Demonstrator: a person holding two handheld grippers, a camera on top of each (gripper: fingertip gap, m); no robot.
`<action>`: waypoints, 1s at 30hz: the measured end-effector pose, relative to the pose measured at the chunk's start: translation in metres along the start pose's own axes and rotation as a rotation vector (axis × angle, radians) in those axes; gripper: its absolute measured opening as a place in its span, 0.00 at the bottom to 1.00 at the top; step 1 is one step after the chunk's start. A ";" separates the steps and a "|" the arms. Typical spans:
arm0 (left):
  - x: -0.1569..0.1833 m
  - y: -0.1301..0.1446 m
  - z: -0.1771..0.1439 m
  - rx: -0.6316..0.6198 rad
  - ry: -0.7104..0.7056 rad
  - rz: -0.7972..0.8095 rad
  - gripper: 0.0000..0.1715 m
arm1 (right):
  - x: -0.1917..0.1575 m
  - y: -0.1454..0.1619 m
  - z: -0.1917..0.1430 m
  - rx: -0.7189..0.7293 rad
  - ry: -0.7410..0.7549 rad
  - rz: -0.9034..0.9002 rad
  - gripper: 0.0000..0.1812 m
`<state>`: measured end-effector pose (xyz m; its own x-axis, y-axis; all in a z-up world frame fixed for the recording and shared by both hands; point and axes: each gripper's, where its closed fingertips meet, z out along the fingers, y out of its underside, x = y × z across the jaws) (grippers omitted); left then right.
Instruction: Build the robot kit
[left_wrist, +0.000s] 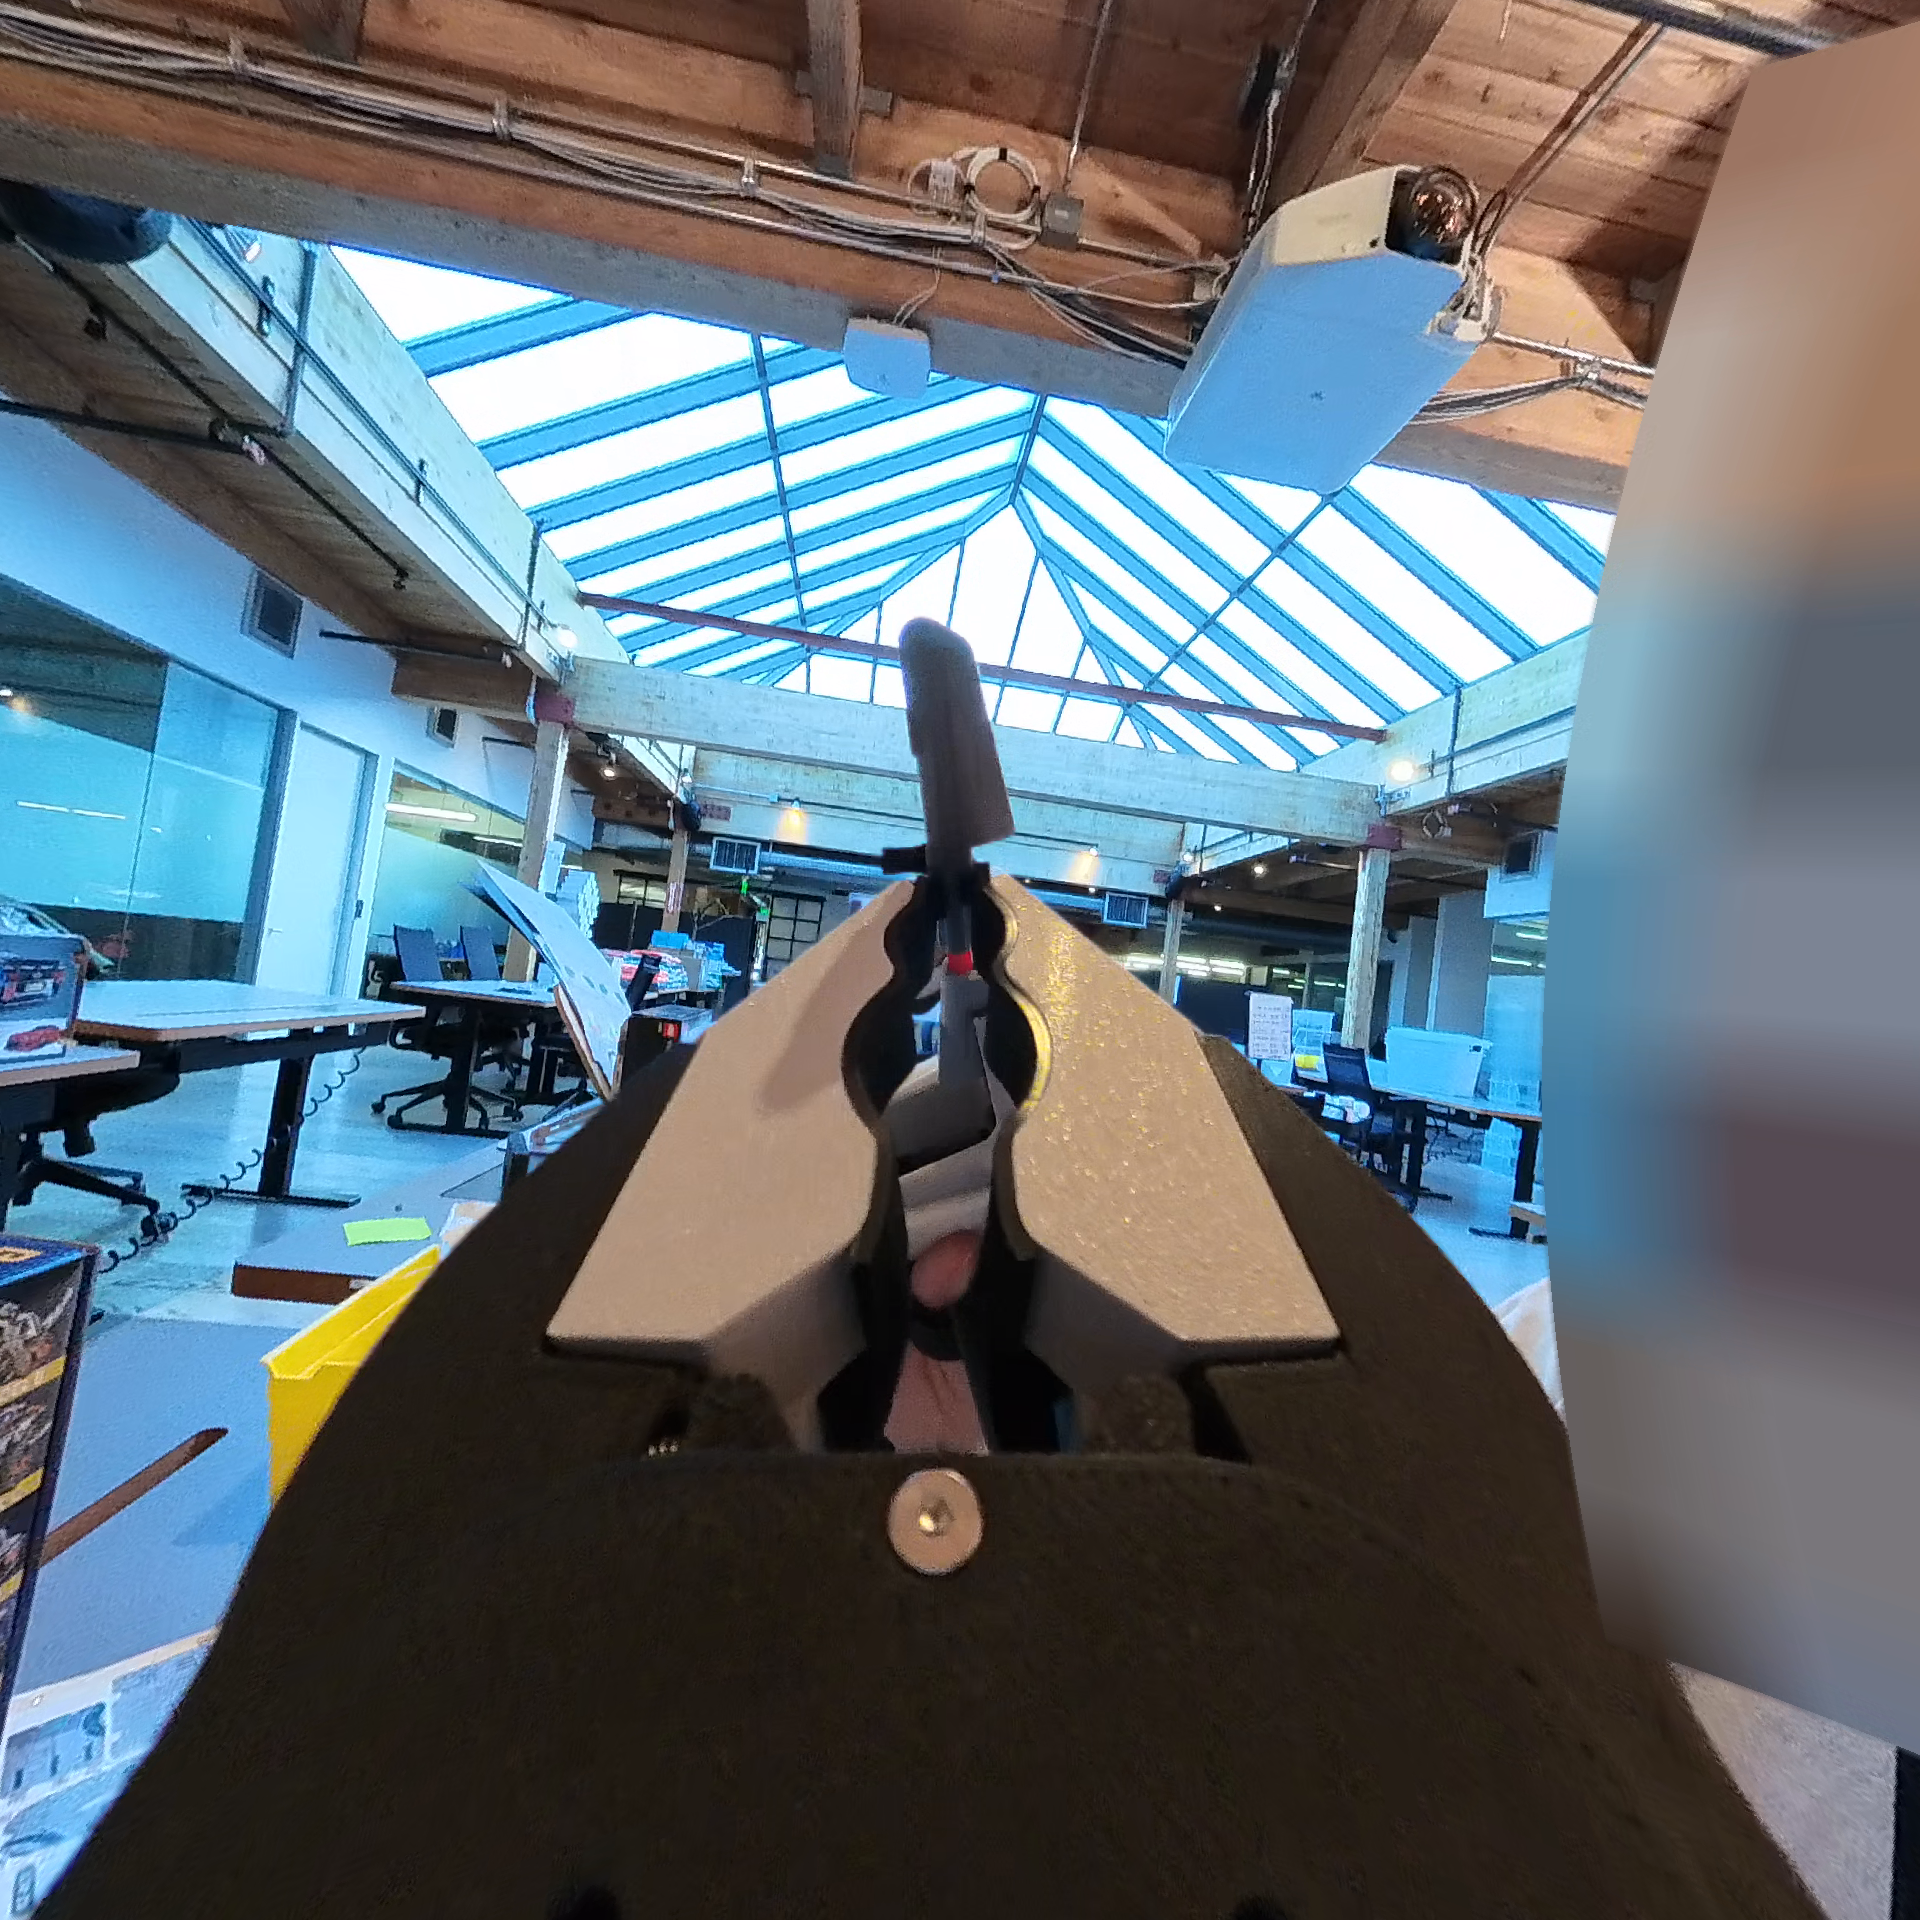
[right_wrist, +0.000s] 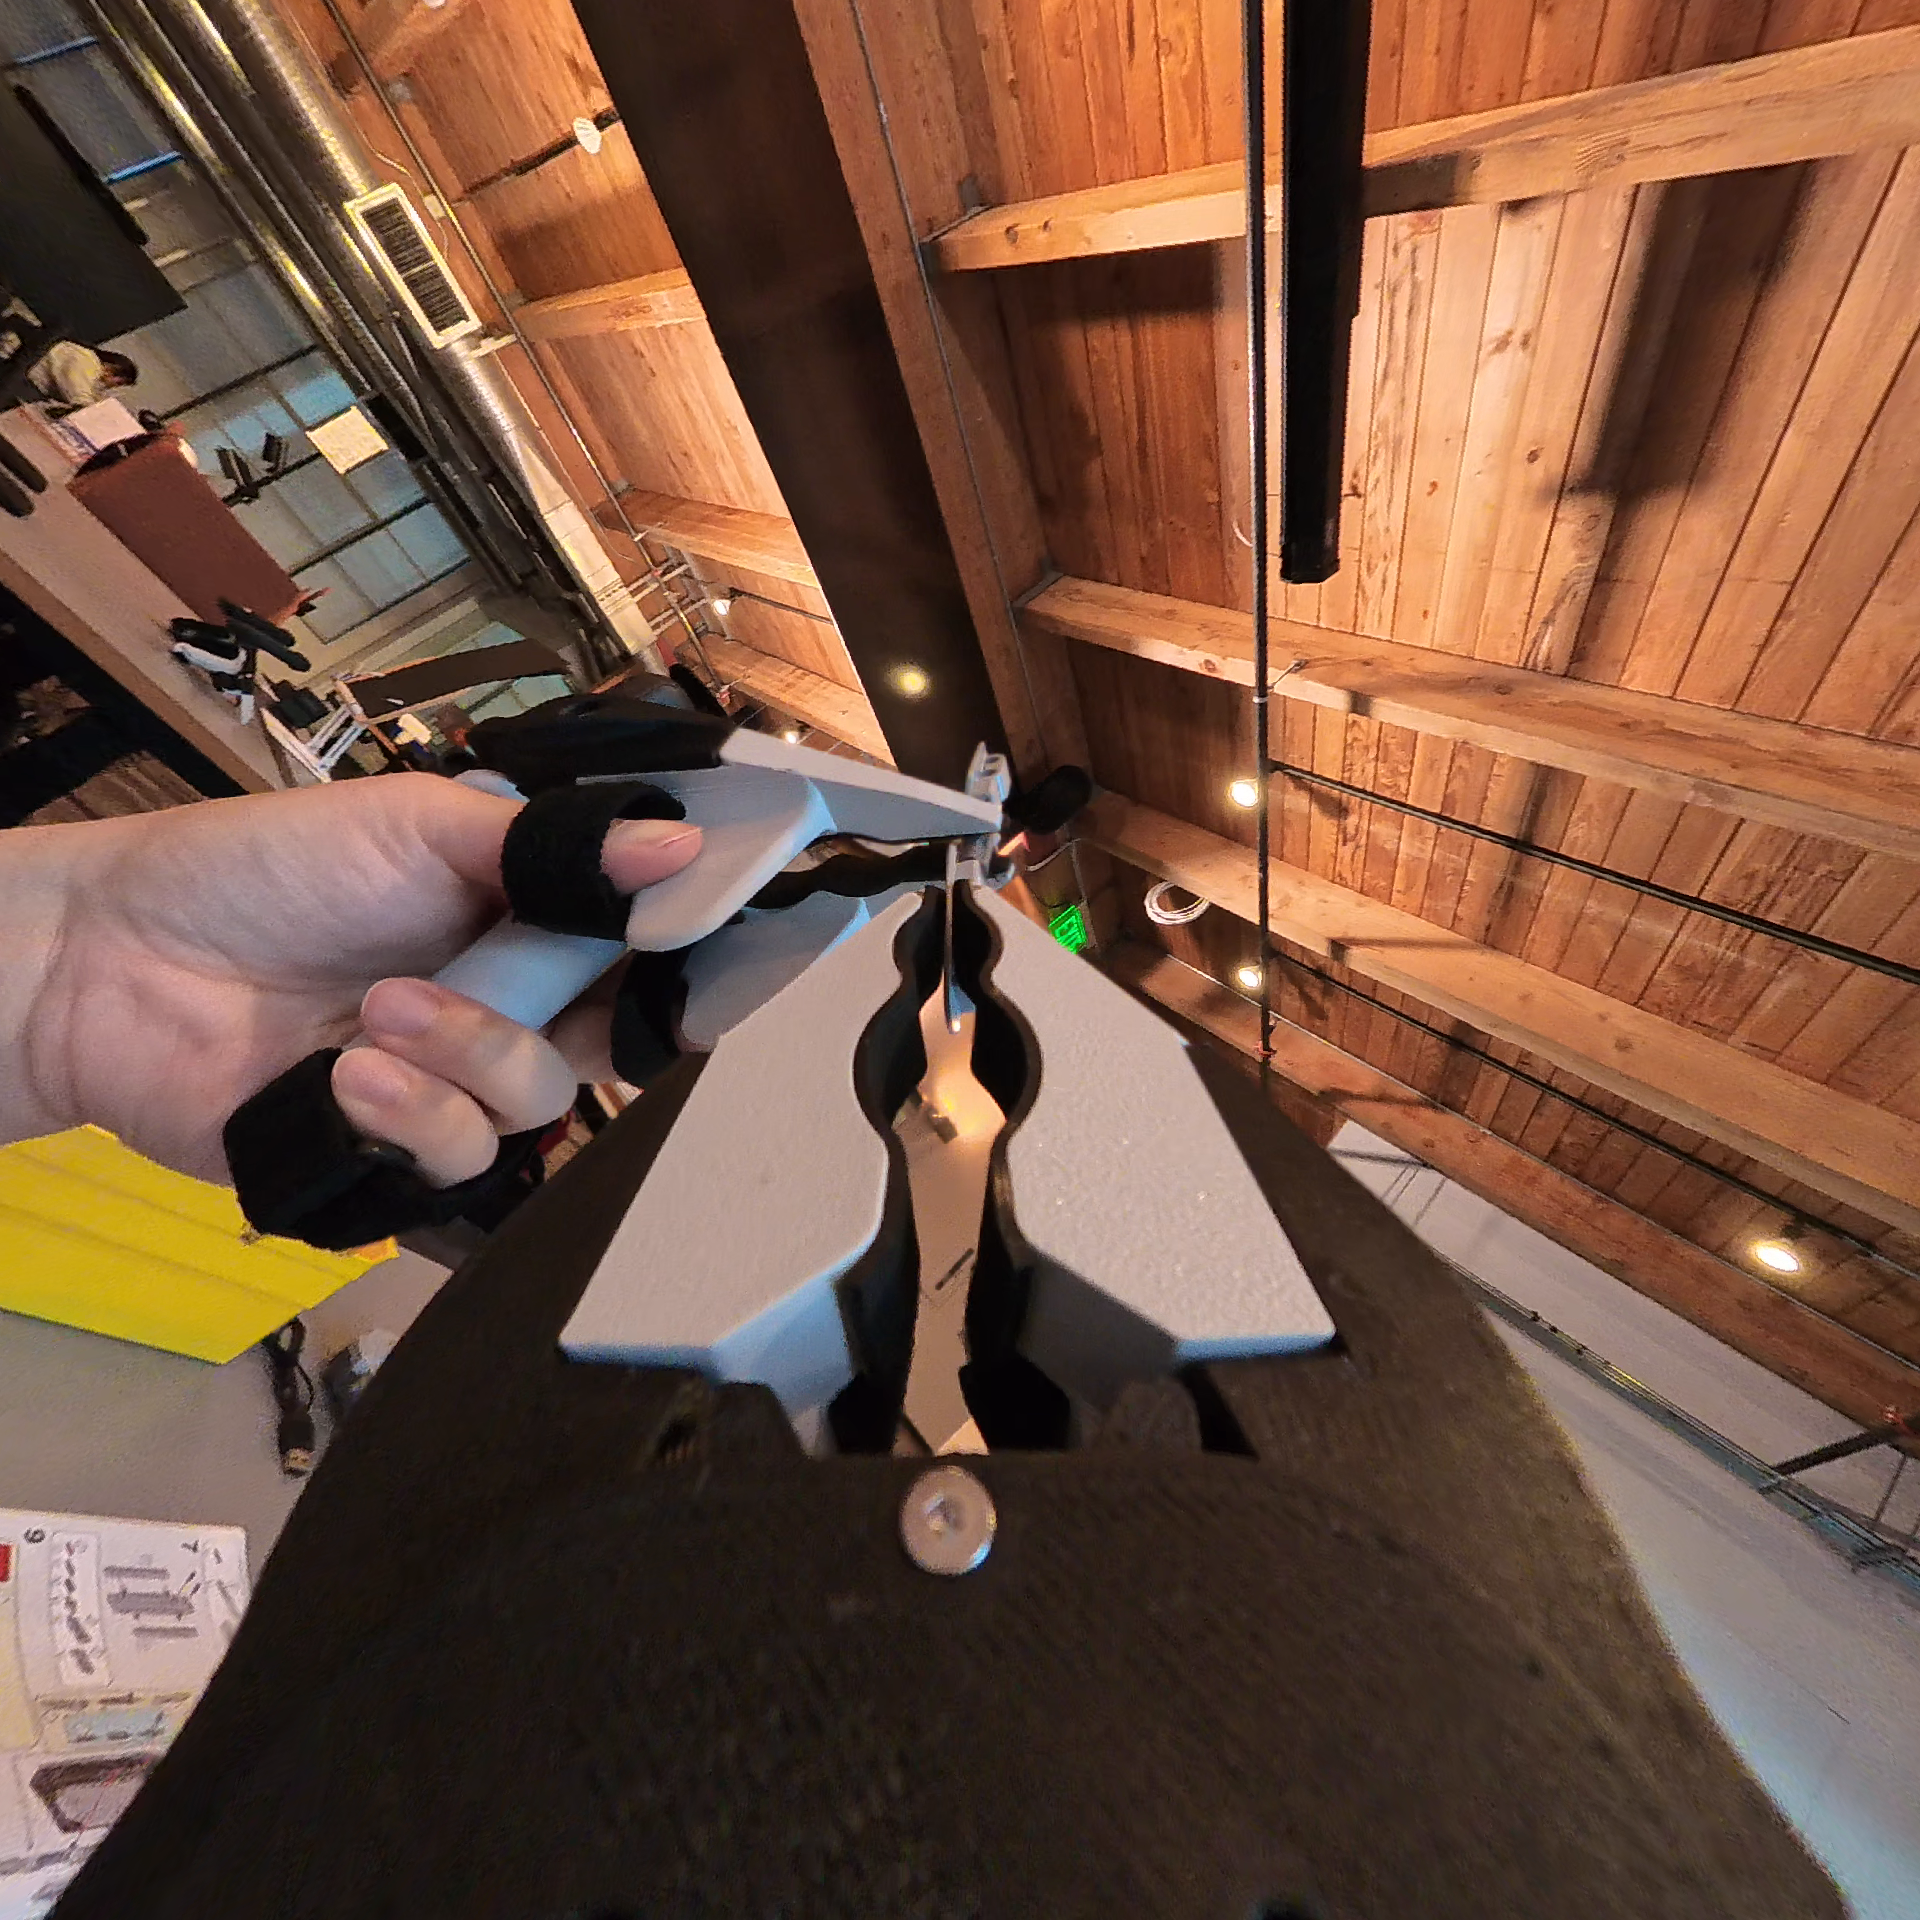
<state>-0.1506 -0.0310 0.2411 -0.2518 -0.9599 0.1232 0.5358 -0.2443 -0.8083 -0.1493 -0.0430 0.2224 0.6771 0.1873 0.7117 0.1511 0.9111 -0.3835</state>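
1. Left gripper (left_wrist: 948, 894) clamped on a small grey part (left_wrist: 954, 743), long axis upright, sticking out past the tips
2. Right gripper (right_wrist: 953, 914) pinches a thin metal piece (right_wrist: 952, 971) just below that part
3. Both tips touching-close

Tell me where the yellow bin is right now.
The yellow bin sits low and left in the left wrist view, just beside the left gripper; it also shows under the person's hand.

The left gripper (left_wrist: 948, 894) has grey fingers on a black body. It pinches a grey stick (left_wrist: 954, 732) with a red ring. Left of that gripper sits a yellow bin (left_wrist: 332, 1361). The right gripper (right_wrist: 951, 914) has grey fingers too, under brown wooden ceiling boards (right_wrist: 1558, 416).
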 end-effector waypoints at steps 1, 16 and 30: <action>0.000 0.000 0.000 -0.004 -0.001 -0.001 0.03 | 0.000 0.000 0.000 -0.002 -0.005 0.002 0.00; 0.000 -0.001 0.001 0.024 -0.038 0.034 0.03 | 0.001 0.001 0.002 0.001 0.059 0.030 0.00; -0.005 -0.001 -0.001 0.024 -0.064 0.031 0.03 | 0.002 0.004 0.003 -0.020 0.106 0.002 0.00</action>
<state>-0.1500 -0.0256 0.2407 -0.1828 -0.9738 0.1355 0.5617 -0.2165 -0.7985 -0.1494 -0.0378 0.2239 0.7497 0.1477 0.6451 0.1640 0.9029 -0.3973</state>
